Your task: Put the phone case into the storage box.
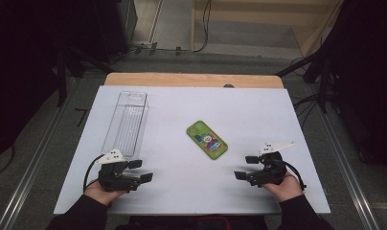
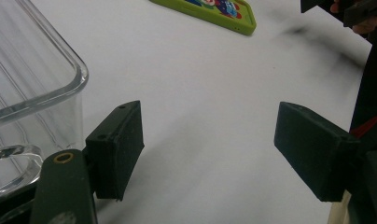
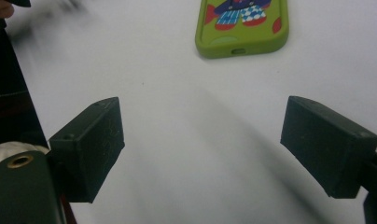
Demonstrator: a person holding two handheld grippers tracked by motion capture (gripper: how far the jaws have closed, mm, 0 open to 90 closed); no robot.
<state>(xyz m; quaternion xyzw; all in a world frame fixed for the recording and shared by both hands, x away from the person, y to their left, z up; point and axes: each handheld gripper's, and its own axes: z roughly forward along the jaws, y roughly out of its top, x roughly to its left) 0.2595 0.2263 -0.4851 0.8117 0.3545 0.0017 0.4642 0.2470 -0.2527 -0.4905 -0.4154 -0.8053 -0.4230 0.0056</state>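
High view – layout: green phone case [image 1: 207, 139] lies flat mid-table on white board [image 1: 182, 196], landmark for all below. Clear bin [image 1: 126, 122] well left of case, long side running away from the person.
High view – grippers: left gripper [image 1: 140, 170] near-left of case, just beside bin's near end; right gripper [image 1: 246, 167] near-right of case. Both apart from case, nothing held.
Left gripper view – state: jaws apart, empty; bin corner [image 2: 35, 84] at their left, case [image 2: 210, 11] far ahead.
Right gripper view – state: jaws wide apart, empty, bare board between; case [image 3: 242, 25] ahead, short end facing.
Step, judged: approach w/ right gripper, pick case.
Advice: case is thin and flat, so come in low, straddle the long edges, centre before closing; keep left gripper clear of bin. Risk: pads skid off the rim.
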